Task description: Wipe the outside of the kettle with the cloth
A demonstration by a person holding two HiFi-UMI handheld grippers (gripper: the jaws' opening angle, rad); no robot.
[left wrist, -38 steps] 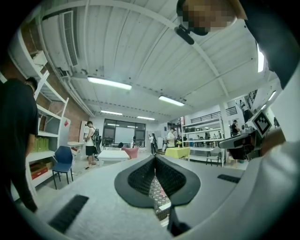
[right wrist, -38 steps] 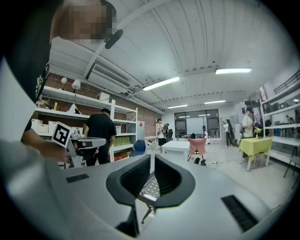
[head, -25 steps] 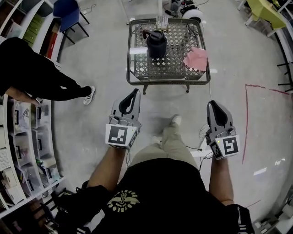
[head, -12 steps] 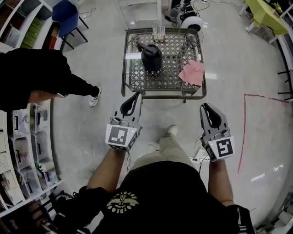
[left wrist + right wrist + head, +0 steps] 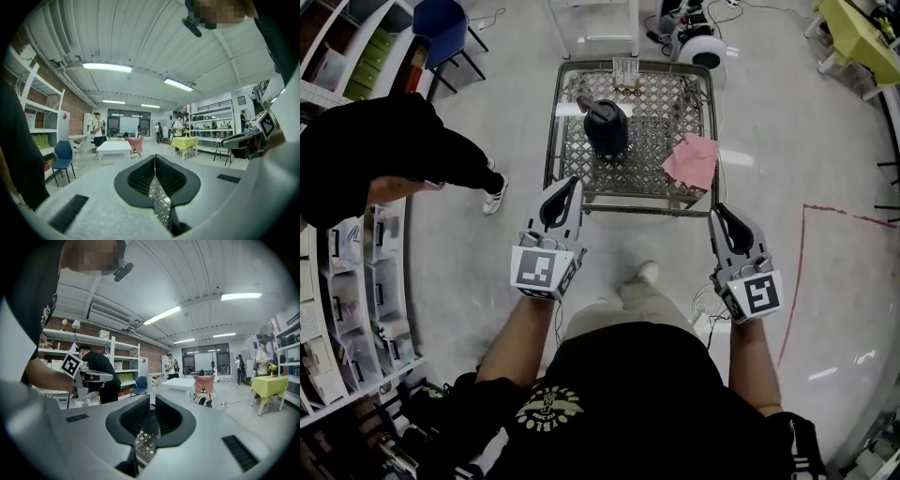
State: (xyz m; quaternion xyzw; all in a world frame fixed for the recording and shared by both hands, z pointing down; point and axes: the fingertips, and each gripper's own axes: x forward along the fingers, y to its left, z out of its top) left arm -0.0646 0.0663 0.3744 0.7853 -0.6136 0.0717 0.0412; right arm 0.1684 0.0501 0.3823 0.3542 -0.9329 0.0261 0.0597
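A black kettle (image 5: 607,128) stands on the left half of a wire-mesh table (image 5: 628,195). A pink cloth (image 5: 692,159) lies flat on the table's right side. My left gripper (image 5: 571,185) is held in the air at the table's near edge, short of the kettle, jaws shut and empty. My right gripper (image 5: 718,213) hovers just off the near right corner, below the cloth, also shut and empty. In the left gripper view the closed jaws (image 5: 154,159) show mesh (image 5: 160,202) beneath them. In the right gripper view the jaws (image 5: 151,401) point over the mesh (image 5: 144,444).
A person in black (image 5: 389,159) bends over beside the shelving (image 5: 347,291) on the left. A blue chair (image 5: 441,23) stands at the far left, a white spool device (image 5: 705,47) behind the table. Red tape (image 5: 797,281) marks the floor on the right.
The table has come nearer in the head view and both grippers have moved forward up to its near edge. The person at left has shifted. Both grippers stayed shut.
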